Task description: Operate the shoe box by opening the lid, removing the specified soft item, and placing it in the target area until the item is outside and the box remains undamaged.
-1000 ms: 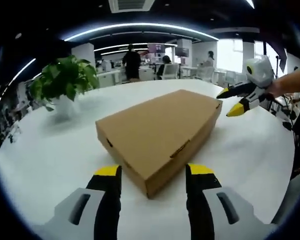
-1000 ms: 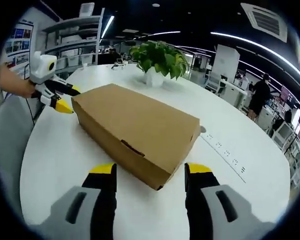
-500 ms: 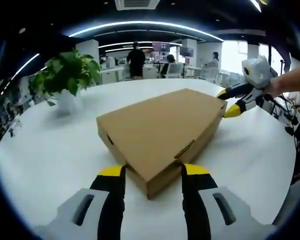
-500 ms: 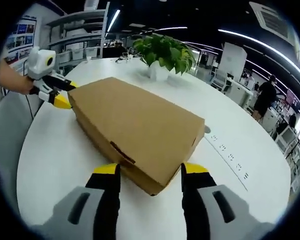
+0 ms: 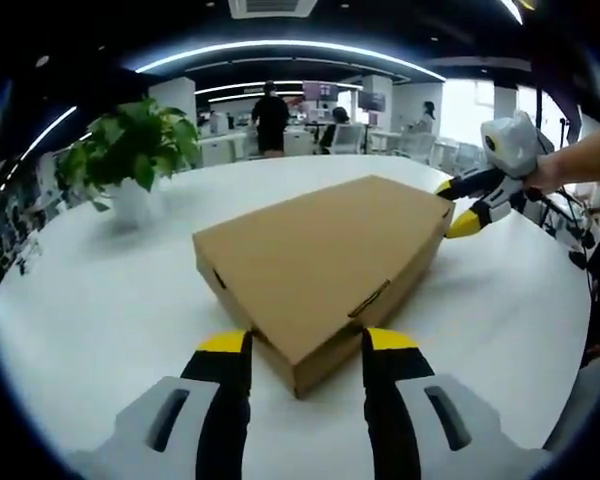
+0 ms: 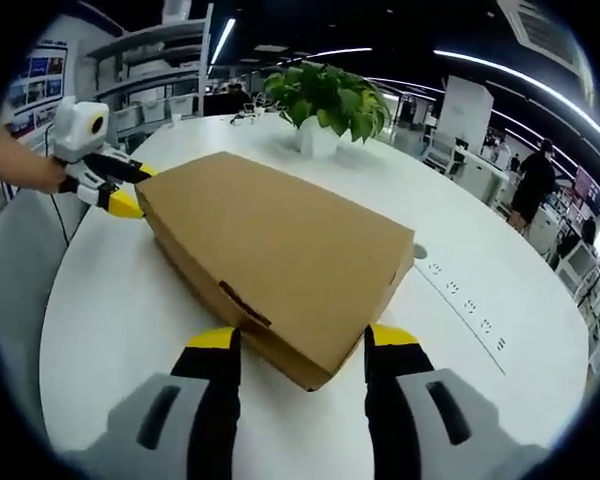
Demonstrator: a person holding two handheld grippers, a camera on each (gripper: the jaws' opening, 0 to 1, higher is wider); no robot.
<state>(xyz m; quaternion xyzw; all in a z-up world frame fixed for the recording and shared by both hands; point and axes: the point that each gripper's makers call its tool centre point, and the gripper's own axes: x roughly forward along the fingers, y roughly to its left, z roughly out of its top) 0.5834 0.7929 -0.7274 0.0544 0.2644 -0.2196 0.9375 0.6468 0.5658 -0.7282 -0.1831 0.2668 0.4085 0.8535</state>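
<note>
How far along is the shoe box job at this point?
Nothing is finished: the box lies shut on the table, lid down, no soft item outside. In hand: the left gripper and right gripper each stand open astride opposite corners of the box. Whether the jaws touch the cardboard is unclear. Left: open the lid, take the item out, place it.

A round white table (image 5: 100, 300) is carrying a closed brown cardboard shoe box (image 5: 320, 262), which is lying flat near its middle. A leafy green plant in a white pot (image 5: 130, 205) is standing on the tabletop beyond the box, apart from it.
</note>
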